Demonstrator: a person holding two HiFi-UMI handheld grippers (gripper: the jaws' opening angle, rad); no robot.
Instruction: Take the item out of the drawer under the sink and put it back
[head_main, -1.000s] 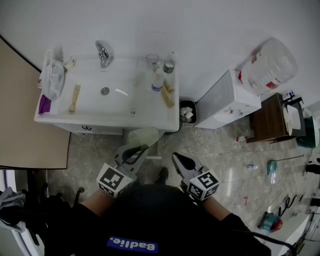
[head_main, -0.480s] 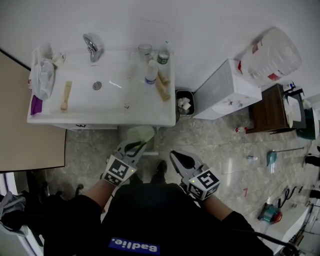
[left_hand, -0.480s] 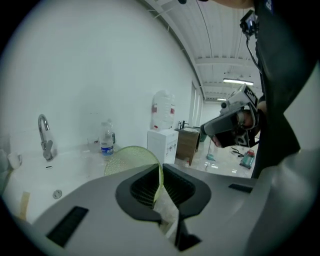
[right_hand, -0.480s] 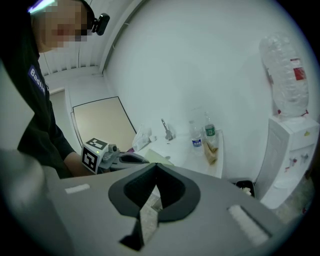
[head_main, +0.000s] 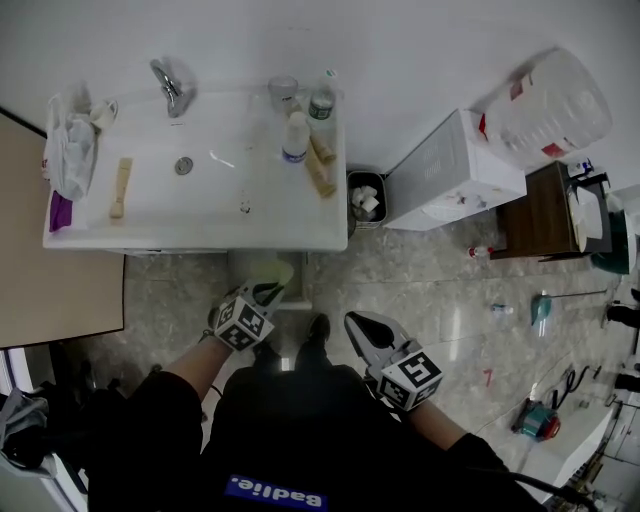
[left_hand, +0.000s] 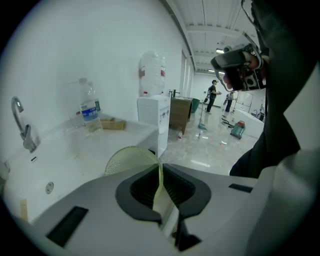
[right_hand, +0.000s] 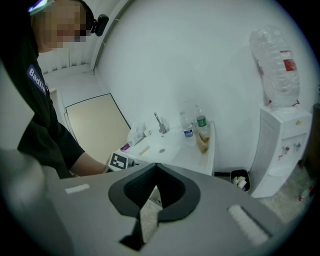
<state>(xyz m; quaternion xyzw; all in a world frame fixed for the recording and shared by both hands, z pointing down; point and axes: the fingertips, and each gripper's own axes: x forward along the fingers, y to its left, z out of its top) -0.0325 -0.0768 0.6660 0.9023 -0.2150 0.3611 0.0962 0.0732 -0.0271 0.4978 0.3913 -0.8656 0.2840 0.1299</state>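
Change over the last second: my left gripper (head_main: 266, 294) has closed in on the front of the sink (head_main: 200, 236). Its marker cube now sits nearer the basin edge than before. Less of the item (head_main: 268, 270) shows in the head view, and its far part is now tucked under the basin's front rim. The right gripper (head_main: 360, 326) has barely shifted and hangs over the floor (head_main: 440, 300), well apart from the sink.

Reading: the item is out of the drawer and in my hold. I judge this to be the return leg, carrying it in toward the drawer. The drawer itself is hidden below the basin rim, so I cannot tell whether it stands open.

Jaws: the left pair is pinching the item's thin edge, pads pressed on both faces with only its thickness between them. The right pair is pressed together on nothing.

Item appearance: a pale yellow-green, thin, round piece, disc- or shallow-dish-like. It has a fine dotted or mesh texture across the face. It is held edge-on, with most of it standing clear beyond the jaw tips. It looks light and slightly flexible, and I cannot say more exactly what it is.
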